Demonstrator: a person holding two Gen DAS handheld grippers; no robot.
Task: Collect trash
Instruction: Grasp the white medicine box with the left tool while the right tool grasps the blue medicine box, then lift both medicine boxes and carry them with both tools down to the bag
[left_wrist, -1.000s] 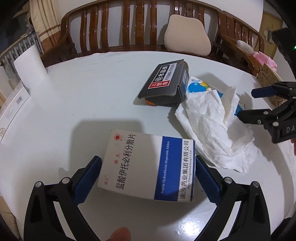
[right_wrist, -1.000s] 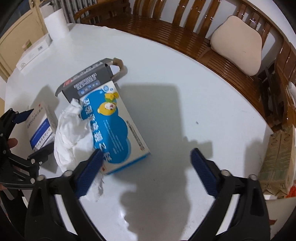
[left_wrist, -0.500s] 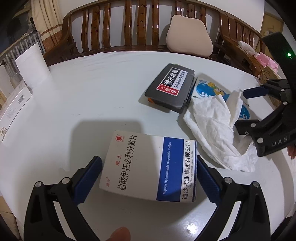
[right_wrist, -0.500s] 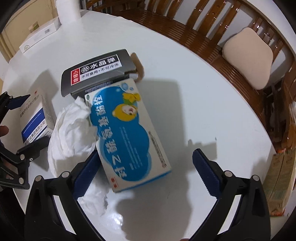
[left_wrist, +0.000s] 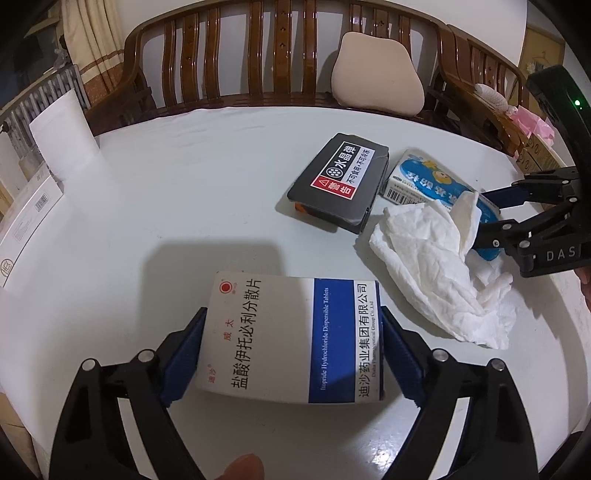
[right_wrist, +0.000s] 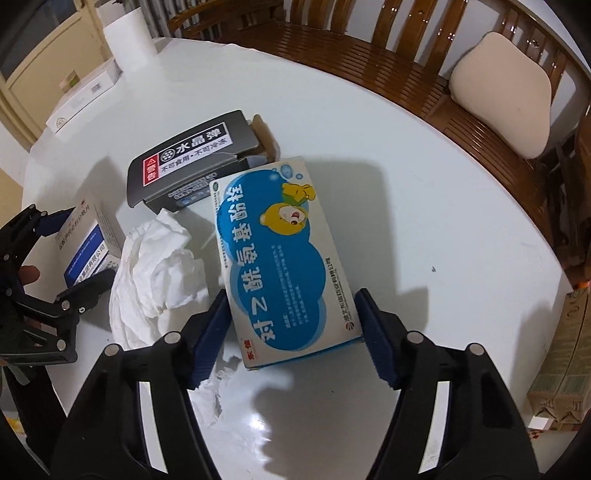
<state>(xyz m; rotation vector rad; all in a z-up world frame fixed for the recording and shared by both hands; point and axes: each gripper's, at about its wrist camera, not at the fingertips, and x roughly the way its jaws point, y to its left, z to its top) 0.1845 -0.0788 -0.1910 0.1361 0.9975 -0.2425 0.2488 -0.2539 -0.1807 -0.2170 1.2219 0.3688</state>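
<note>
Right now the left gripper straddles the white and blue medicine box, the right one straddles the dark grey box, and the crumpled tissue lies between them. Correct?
Not quite. The right gripper straddles the blue cartoon-bear box, as the right wrist view shows; the dark grey box lies beyond it. The left gripper, white and blue medicine box and crumpled tissue are as stated.

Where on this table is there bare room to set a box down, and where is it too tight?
Free: the wide bare stretch of table between the white paper roll, the bench and the grey box; also the bare part toward the cushion in the right wrist view. Crowded: grey box, blue cartoon box and crumpled tissue bunch together.
</note>
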